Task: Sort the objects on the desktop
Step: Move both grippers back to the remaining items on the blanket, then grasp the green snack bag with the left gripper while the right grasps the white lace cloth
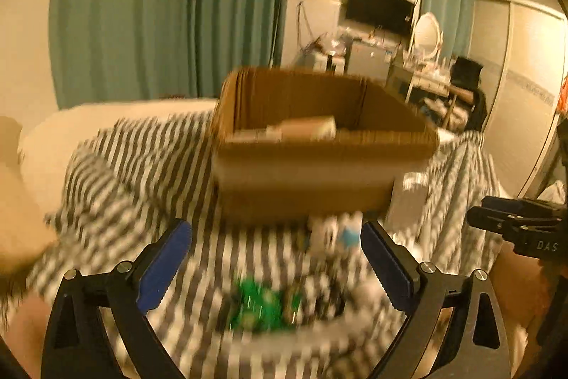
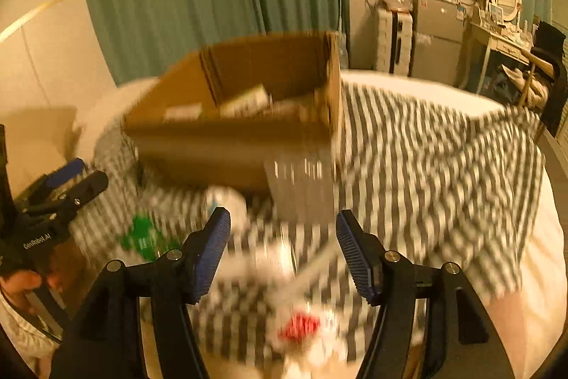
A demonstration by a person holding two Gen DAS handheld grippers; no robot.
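An open cardboard box (image 1: pixel 319 173) stands on the striped cloth, with a few small packages inside (image 1: pixel 305 126); it also shows in the right wrist view (image 2: pixel 230 144). My left gripper (image 1: pixel 277 258) is open and empty, above a blurred green packet (image 1: pixel 262 306) and a white item (image 1: pixel 333 233). My right gripper (image 2: pixel 283 251) is open and empty, above a blurred white item with a red patch (image 2: pixel 300 325). A clear container (image 2: pixel 301 190) leans against the box. The green packet (image 2: pixel 145 238) lies to the right gripper's left. Both views are motion-blurred.
The grey-and-white striped cloth (image 2: pixel 426 166) covers a round white surface (image 2: pixel 408 82). Green curtains (image 1: pixel 159 6) hang behind. A TV (image 1: pixel 378 7), fridge (image 2: pixel 438 34) and dressing table (image 2: pixel 504 38) stand at the far right. The other gripper shows at each view's edge (image 1: pixel 518 226).
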